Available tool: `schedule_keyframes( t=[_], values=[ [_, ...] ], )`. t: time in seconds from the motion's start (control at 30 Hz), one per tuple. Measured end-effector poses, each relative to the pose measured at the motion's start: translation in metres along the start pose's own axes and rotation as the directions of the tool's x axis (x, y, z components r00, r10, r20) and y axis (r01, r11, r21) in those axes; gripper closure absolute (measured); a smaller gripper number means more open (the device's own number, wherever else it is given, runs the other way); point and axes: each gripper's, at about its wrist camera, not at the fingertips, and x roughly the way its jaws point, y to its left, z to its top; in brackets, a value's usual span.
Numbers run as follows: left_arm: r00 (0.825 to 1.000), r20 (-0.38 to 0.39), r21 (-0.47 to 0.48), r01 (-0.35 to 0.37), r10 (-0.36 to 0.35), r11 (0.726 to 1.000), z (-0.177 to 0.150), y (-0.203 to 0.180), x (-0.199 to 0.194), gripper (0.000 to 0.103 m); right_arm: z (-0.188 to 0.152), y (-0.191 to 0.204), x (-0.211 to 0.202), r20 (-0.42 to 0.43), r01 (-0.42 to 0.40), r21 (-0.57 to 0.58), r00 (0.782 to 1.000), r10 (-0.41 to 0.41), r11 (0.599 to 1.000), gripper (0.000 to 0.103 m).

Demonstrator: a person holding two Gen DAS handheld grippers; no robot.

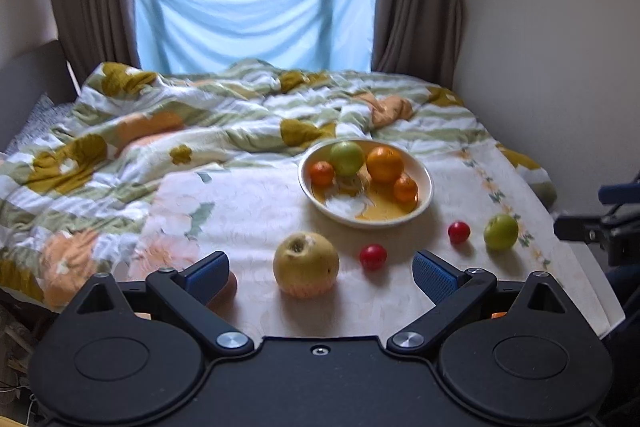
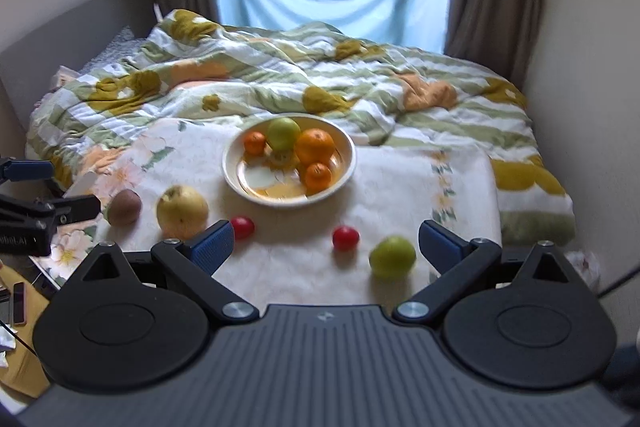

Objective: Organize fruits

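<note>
1. The left gripper (image 1: pixel 320 275) hangs released, jaws spread wide, holding nothing.
2. The right gripper (image 2: pixel 326 243) is likewise spread and empty.
3. A cream ceramic bowl (image 2: pixel 348 163) on the floral bedspread (image 2: pixel 400 187) holds three oranges and a green apple.
4. Outside it lie a large yellow pear (image 1: pixel 306 264), a brown kiwi (image 2: pixel 125 206), two small red tomatoes (image 2: pixel 345 237) and a loose green apple (image 2: pixel 392 257).

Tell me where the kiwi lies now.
In the right wrist view the kiwi lies on the cloth at the left, just left of the yellow apple and outside the bowl.
</note>
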Motion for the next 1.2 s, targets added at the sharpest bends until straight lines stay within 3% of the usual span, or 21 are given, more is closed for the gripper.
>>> schedule_keyframes(
  t=[0.23, 0.57, 0.97, 1.13, 1.17, 1.2],
  values=[
    [0.997, -0.054, 0.046, 0.052, -0.049, 0.998, -0.007, 0.014, 0.035, 0.003, -0.034, 0.005, 0.02, -0.097, 0.069, 0.105, 0.994, -0.059, 0.992, 0.0],
    [0.99, -0.116, 0.094, 0.095, -0.084, 0.991, -0.004, 0.032, 0.095, 0.003, -0.078, 0.016, 0.052, -0.188, 0.144, 0.275, 0.978, -0.094, 0.95, 0.0],
    [0.979, -0.178, 0.141, 0.123, -0.097, 0.982, -0.011, 0.032, 0.15, 0.005, -0.098, 0.026, 0.086, -0.232, 0.253, 0.29, 0.954, -0.189, 0.923, 0.0],
    [0.977, -0.184, 0.156, 0.14, -0.111, 0.978, -0.013, 0.028, 0.159, 0.012, -0.101, 0.028, 0.092, -0.236, 0.25, 0.299, 0.954, -0.183, 0.921, 0.0],
    [0.977, -0.186, 0.159, 0.14, -0.109, 0.977, -0.013, 0.027, 0.16, 0.015, -0.101, 0.027, 0.093, -0.237, 0.249, 0.301, 0.955, -0.18, 0.921, 0.0],
    [0.976, -0.19, 0.163, 0.141, -0.109, 0.977, -0.014, 0.026, 0.162, 0.026, -0.101, 0.027, 0.094, -0.239, 0.249, 0.302, 0.954, -0.18, 0.92, 0.0]
  ],
)
